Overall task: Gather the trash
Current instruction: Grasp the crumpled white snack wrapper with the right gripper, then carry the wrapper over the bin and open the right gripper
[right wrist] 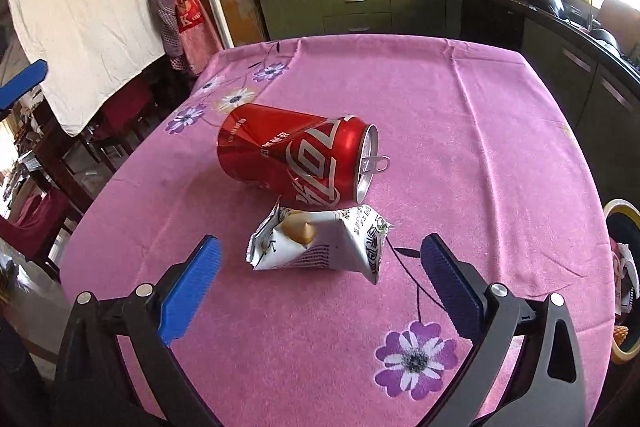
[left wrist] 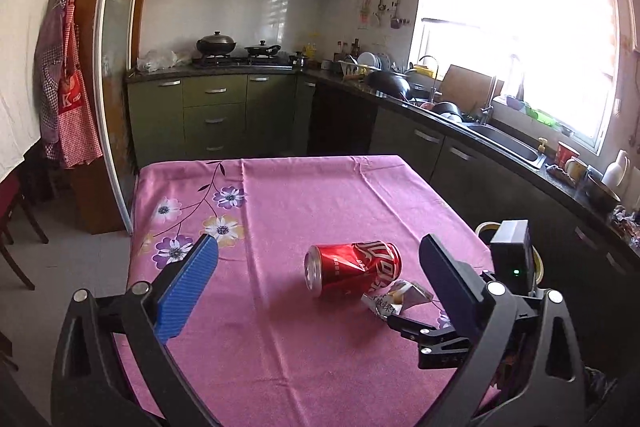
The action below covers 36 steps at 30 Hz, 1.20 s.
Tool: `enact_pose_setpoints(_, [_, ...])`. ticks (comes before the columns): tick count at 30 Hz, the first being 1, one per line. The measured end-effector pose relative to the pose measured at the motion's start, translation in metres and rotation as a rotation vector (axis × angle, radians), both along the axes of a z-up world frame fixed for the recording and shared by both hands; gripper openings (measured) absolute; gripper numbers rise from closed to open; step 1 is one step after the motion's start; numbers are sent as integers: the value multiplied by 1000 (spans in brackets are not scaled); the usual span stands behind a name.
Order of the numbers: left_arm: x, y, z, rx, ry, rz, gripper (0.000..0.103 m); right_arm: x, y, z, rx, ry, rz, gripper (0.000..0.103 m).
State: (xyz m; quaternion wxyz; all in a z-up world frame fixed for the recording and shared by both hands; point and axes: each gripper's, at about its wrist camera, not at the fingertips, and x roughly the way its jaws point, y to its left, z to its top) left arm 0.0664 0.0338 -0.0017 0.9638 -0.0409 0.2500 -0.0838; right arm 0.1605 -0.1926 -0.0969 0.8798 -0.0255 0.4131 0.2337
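Observation:
A dented red cola can (left wrist: 354, 268) lies on its side on the pink flowered tablecloth (left wrist: 280, 195); it also shows in the right wrist view (right wrist: 296, 159). A crumpled white snack wrapper (right wrist: 320, 245) lies just in front of the can, touching it, and shows in the left wrist view (left wrist: 394, 301). My left gripper (left wrist: 318, 273) is open, above the table, with the can between its fingers' line. My right gripper (right wrist: 320, 261) is open, its fingers either side of the wrapper, close to it. Its body shows in the left wrist view (left wrist: 512, 259).
A yellow-rimmed bin (right wrist: 622, 283) with trash inside stands off the table's right edge. Dark red chairs (right wrist: 124, 115) stand on the left. Green kitchen cabinets (left wrist: 216, 115) and a cluttered counter with a sink (left wrist: 504, 143) run along the back and right.

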Motion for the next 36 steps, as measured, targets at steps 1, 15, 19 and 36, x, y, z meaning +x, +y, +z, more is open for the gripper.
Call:
enact_pose_setpoints(1, [0,2,-2,-2,2,-6,96,3,4,-4,-16,11,-12,98])
enact_pose_setpoints(15, [6,17,-17,-34,43,-35,96,19,15,-20,-67,73,-70,76])
enact_pose_setpoints(19, [6,15,-18,-32,46,-42,96,16,10,-17,-47,78,-56,73])
enact_pose_setpoints(36, [20,-11,-19,-28,83,-111,96,2,-74,9,-58,11,-148,72])
